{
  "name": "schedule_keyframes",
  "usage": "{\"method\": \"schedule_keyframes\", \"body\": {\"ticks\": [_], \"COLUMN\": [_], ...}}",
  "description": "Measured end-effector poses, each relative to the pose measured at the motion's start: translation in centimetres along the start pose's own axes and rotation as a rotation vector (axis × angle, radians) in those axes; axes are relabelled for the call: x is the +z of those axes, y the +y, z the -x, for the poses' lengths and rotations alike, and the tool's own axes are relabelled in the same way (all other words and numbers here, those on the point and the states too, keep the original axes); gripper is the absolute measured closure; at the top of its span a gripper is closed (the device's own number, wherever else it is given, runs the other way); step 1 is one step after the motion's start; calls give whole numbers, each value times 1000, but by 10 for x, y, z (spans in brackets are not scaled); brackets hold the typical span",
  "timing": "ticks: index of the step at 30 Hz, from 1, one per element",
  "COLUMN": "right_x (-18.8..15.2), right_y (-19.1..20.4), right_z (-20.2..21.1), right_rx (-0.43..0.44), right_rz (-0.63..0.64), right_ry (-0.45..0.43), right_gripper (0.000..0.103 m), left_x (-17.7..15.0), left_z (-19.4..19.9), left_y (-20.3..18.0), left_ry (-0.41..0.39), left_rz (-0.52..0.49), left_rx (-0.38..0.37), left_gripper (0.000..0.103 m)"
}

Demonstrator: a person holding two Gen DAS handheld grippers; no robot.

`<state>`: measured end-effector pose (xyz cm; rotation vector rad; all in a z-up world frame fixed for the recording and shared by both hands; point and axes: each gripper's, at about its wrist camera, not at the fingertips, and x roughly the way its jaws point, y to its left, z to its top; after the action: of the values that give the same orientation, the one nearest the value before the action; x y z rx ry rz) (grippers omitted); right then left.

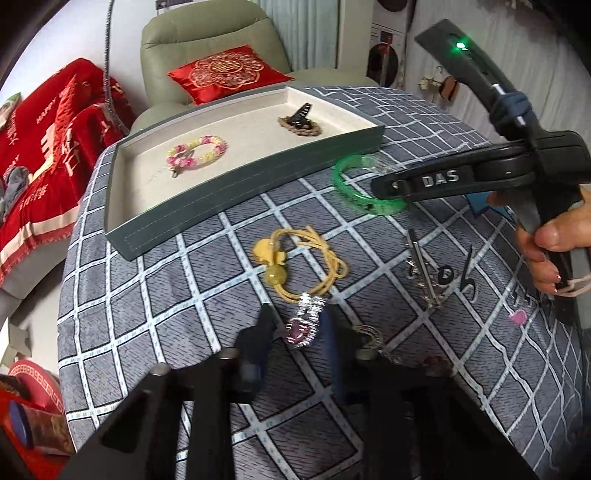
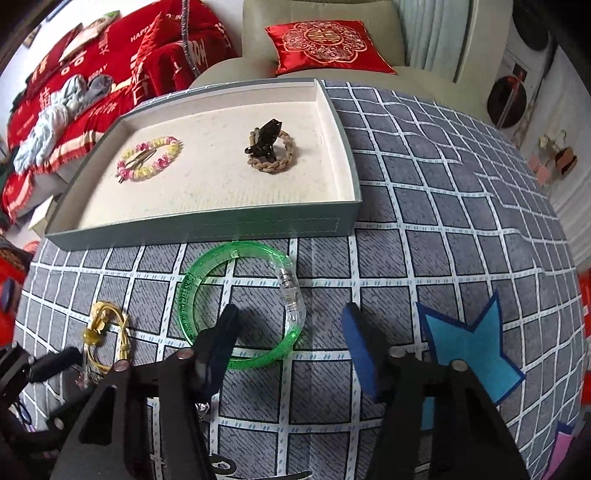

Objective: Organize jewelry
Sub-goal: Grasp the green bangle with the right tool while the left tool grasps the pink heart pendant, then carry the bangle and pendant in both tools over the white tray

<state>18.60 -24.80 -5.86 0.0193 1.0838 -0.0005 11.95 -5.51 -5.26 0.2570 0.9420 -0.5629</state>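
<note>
Desk (image 2: 424,206) under a grey checked cloth, green armchair (image 1: 207,33) with a red cushion (image 2: 325,44) behind it. Shallow grey tray (image 2: 207,225) with cream lining sits at the far side; inside, a pink-and-yellow bead bracelet (image 2: 149,162) lies left, a braided tan bracelet (image 2: 271,158) right with a black hair clip (image 2: 264,142) resting on top of it.

Green plastic bangle (image 2: 240,302) lies flat on the cloth just in front of the tray. Right tool (image 2: 291,336) low over it, fingers spread wide; one finger sits inside the ring, the other outside beyond the clear clasp section. Nothing pinched.

Left tool (image 1: 295,332) spread around a silver pendant with a pink stone (image 1: 304,326); contact cannot be told, fingers blurred. Yellow cord bracelet (image 1: 295,262) just beyond, touching the pendant's top. Metal hair clip (image 1: 423,273) lies to the right, a blue star patch (image 2: 469,350) on the cloth right of the bangle
</note>
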Motion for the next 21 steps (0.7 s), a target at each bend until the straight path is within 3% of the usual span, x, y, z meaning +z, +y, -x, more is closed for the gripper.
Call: {"method": "schedule_keyframes", "body": {"ticks": [2, 4, 5, 21], "right_x": [0, 0, 0, -7], "right_y": [1, 1, -1, -30], "right_z": [1, 3, 3, 22], "right_rx": [-5, -4, -6, 147], "right_rz": [4, -2, -12, -158], "right_ry": [-4, -5, -5, -11], "right_gripper": [62, 87, 89, 90], "left_x": [-1, -3, -3, 5], "left_z": [1, 2, 3, 32], "left_y": [0, 2, 3, 25], "left_ry": [-3, -8, -10, -96], "left_rz": [9, 27, 41, 160], "left_rx": [-29, -43, -48, -50], "left_gripper": [69, 69, 69, 69]}}
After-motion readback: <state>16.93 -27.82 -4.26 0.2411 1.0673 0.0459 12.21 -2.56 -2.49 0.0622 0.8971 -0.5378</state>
